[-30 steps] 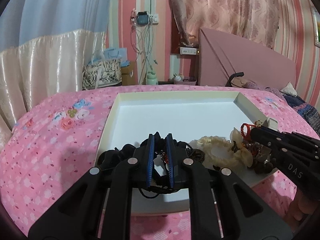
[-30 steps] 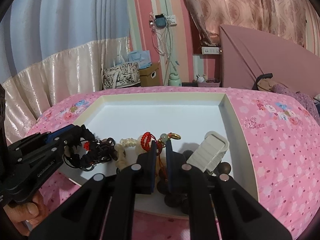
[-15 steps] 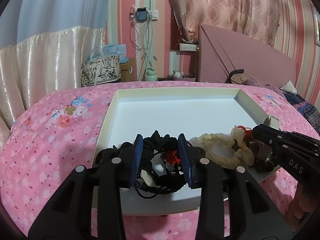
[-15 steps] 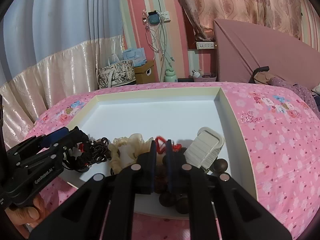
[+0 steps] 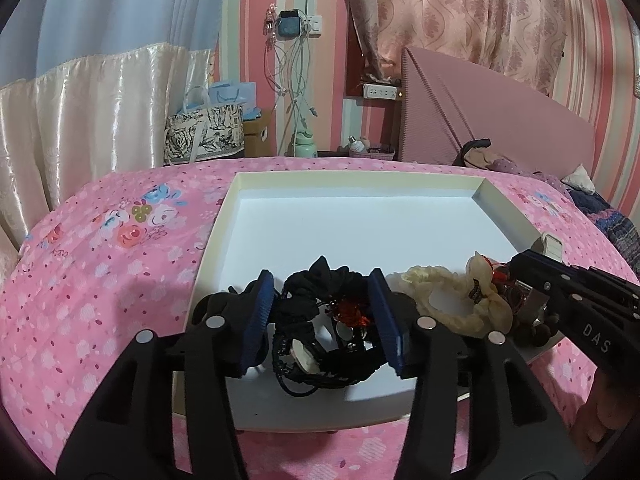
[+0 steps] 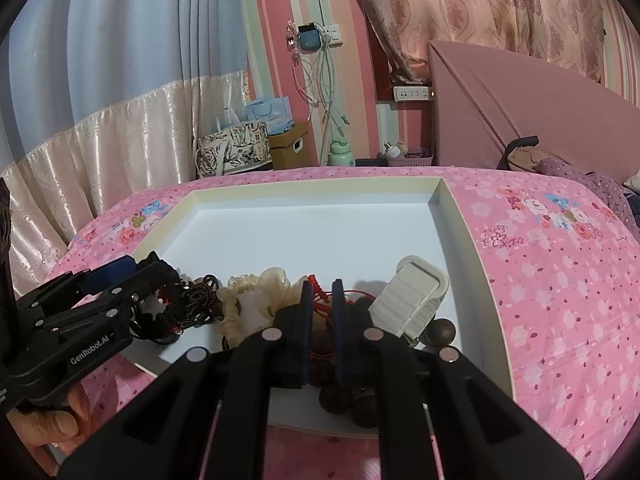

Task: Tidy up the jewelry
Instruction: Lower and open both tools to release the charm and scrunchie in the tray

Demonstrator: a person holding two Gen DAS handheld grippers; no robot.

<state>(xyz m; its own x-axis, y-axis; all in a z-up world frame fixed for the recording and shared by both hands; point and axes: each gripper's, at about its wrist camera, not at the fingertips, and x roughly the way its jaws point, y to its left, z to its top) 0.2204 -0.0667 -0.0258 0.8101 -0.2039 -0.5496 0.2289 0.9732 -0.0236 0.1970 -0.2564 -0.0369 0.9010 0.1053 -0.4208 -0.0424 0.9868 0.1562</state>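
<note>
Left tongs point(image 5: 322, 312) just spread, pads clear of the black bracelet tangle point(image 5: 320, 336) lying between them in the white tray point(image 5: 352, 216) (on a pink bed), cream scrunchie point(image 5: 444, 300) beside it, right tongs point(image 6: 321, 312) pinching a red cord point(image 6: 320, 298) over brown beads point(image 6: 440, 330).

Black scrunchie tangle point(image 5: 320, 320) w/ red charm, near edge of white tray point(image 5: 360, 216). Cream scrunchie point(image 5: 448, 304) beside it; brown beads point(image 6: 348, 396), white clip point(image 6: 412, 300) further right.

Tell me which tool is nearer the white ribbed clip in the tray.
Right. The right tool sits just beside the white ribbed clip, shut on a red cord. The left tool straddles the black bands further away.
</note>
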